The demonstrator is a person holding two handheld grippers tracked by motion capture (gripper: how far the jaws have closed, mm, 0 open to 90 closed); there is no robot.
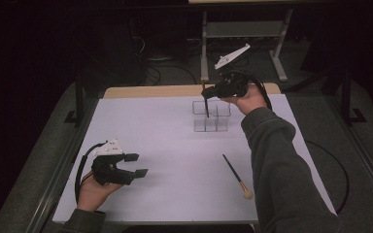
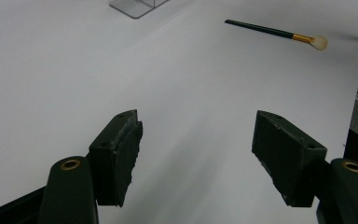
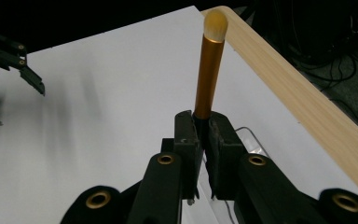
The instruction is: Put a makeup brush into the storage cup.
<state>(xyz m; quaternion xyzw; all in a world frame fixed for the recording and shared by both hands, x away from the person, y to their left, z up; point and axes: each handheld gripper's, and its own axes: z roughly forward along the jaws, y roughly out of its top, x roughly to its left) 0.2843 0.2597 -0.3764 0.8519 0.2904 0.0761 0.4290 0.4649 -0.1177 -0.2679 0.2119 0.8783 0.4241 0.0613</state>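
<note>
Brushes number two: right gripper (image 3: 204, 135) jaws clamp one (image 3: 209, 65) above the clear organizer (image 1: 211, 116); another (image 1: 236, 177) lies nearby; left gripper (image 2: 196, 154) jaws gape

A: Your white table (image 1: 165, 136) is the one bright patch here; the floor and far background fall off into near black.

B: Light is soft and from above, so you get faint shadows under the left gripper (image 2: 196, 154).

A: In the right gripper view, the left side smears with motion blur, and your near jaws look soft.
</note>
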